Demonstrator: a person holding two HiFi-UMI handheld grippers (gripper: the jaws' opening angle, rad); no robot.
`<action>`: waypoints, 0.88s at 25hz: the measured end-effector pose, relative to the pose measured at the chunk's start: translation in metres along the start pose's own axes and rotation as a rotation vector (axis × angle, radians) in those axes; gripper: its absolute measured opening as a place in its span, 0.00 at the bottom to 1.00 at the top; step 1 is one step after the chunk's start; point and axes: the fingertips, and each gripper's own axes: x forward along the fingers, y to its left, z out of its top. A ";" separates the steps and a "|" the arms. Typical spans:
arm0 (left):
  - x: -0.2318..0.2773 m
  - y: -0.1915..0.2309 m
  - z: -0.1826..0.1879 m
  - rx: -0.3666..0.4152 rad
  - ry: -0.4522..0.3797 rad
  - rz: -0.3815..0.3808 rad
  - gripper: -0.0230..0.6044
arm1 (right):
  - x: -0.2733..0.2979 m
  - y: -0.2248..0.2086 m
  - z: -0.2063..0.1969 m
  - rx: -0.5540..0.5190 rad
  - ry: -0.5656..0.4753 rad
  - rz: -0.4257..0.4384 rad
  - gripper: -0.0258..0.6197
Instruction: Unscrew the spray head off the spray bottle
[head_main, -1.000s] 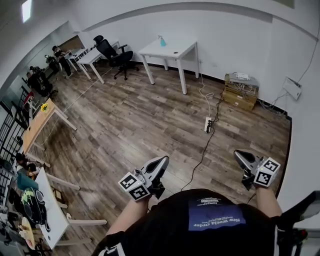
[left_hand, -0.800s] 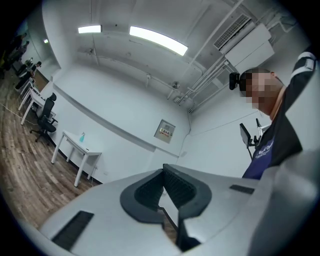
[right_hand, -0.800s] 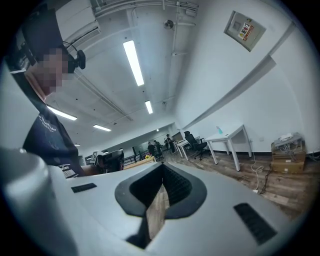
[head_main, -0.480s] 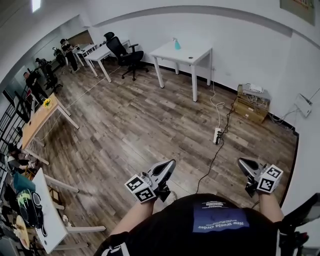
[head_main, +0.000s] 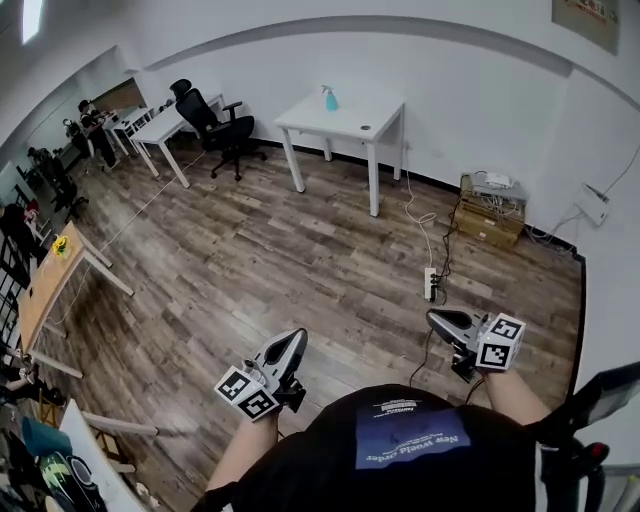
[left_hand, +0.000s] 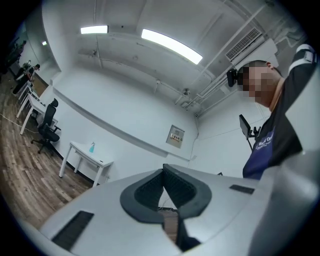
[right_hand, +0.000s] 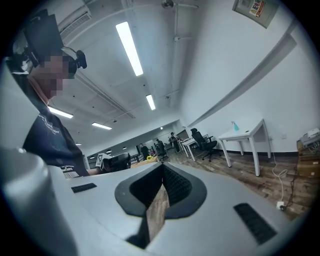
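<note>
well away from both grippers, the blue spray bottle (head_main: 329, 98) stands upright on the white table (head_main: 352, 120) by the far wall, near the table's back edge. its spray head looks to be on, though it is too small to tell more. a small dark thing lies on the same tabletop, apart from the bottle.

the left gripper (head_main: 296, 338) is held low in front of the person's dark shirt (head_main: 400, 440), above the wood floor (head_main: 250, 260). its own view shows the jaws pressed together with nothing between them. the right gripper (head_main: 434, 316) sits at about the same height on the other side, jaws likewise closed and empty. both point out over the floor, roughly towards the far wall.

a power strip (head_main: 430, 284) lies on the floor ahead of the right gripper, with a cable running back from it. cardboard boxes (head_main: 487, 205) are stacked by the wall to the right of the table. a black office chair (head_main: 210, 115) stands to the table's left beside more white desks, and people (head_main: 88, 115) stand further off at the far left.
</note>
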 end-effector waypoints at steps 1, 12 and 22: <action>-0.001 0.012 0.004 -0.002 -0.002 0.001 0.04 | 0.012 -0.001 0.001 -0.003 0.005 0.004 0.04; 0.016 0.105 0.017 -0.031 -0.015 0.058 0.04 | 0.089 -0.068 0.019 0.019 0.027 0.012 0.04; 0.139 0.175 0.022 -0.022 -0.070 0.184 0.04 | 0.157 -0.220 0.073 0.036 0.076 0.174 0.04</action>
